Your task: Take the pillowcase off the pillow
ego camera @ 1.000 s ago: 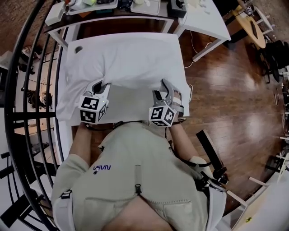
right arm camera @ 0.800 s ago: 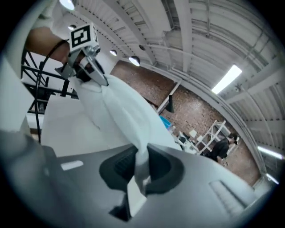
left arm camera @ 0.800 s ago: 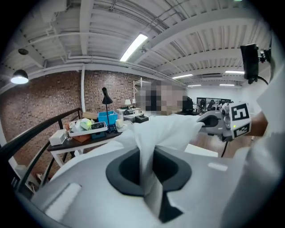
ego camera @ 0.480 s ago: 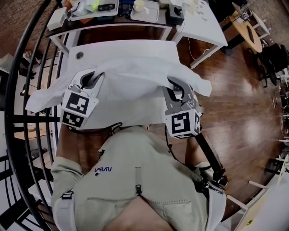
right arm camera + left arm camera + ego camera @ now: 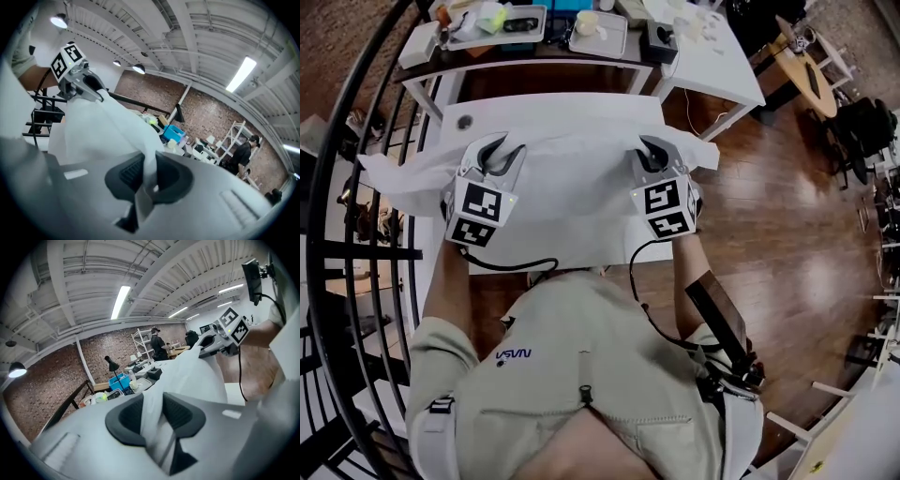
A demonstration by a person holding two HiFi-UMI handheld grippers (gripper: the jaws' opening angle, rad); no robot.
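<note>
Head view shows the big change. A sec ago both grippers sat low at the near edge of the pillow, which lay flat on the table [image 5: 558, 105]. Now the L gripper [image 5: 499, 150] and R gripper [image 5: 649, 150] are up and further out, w/ the pillowcase [image 5: 572, 159] hoisted between them. The cloth spans from one gripper to the other. A loose tail trails off past the table's left edge, and a corner pokes out right of the R gripper.

Jaws, R gripper view: they have just closed from wide a sec ago and now pinch a thin fold of the case, pads tight on it. L gripper view: the jaws have just been opening a bit. A thicker bunch of the case fills the narrow gap and both pads touch it, so it holds, but looser than the R.

As for the pillow, I can't separate it from the case in any view. In the L gripper view the cloth bulges toward the R gripper, so I reckon it's still inside.

What this means: the grab looks done and the lift is on, but the case isn't off yet. Prob the next move needs a shake or pull so the pillow slides out of the open end, tho I can't tell which end that is. Risk: if the L grip slackens more, that side could drop.
</note>
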